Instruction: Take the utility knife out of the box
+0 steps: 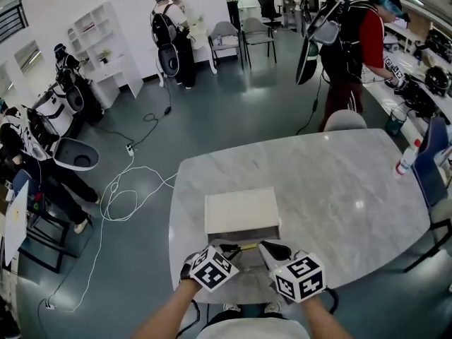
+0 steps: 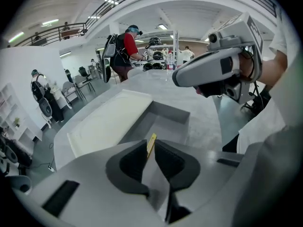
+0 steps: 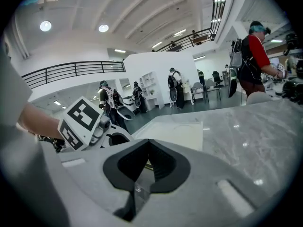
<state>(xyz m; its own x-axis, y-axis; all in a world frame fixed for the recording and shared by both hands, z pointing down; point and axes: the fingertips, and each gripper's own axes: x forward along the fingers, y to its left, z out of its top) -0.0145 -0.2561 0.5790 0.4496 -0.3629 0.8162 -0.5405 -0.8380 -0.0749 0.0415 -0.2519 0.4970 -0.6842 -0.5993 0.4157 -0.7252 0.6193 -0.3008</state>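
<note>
closest to me, my left claw [image 1: 229,248] is clamped on the utility knife [image 1: 247,246]. in the left gripper view its pads are pressed onto the thin yellow body [image 2: 151,144] with one end poking out past the tips, a pinch near one end that i judge leaves the rest free to clear the box. my right claw [image 1: 267,249] sits just beside it with its jaws drawn together. in the right gripper view a yellowish sliver shows at the tips [image 3: 147,163], but i cannot tell whether they pinch the knife or only meet it, perhaps to steady the free end. the knife hangs between the two claws, above the near edge of the surface [image 1: 339,182] and just this side of the box [image 1: 240,209]. the box lies flat with its grey tray [image 1: 244,233] open toward me, which is why i come at it from this edge. the tray looks bare in the left gripper view [image 2: 163,124], so i judge the taking-out all but done. a bottle [image 1: 405,159] stands well apart at the far right edge, and beyond the surface a person in a red top [image 1: 361,44] works at a bench.
</note>
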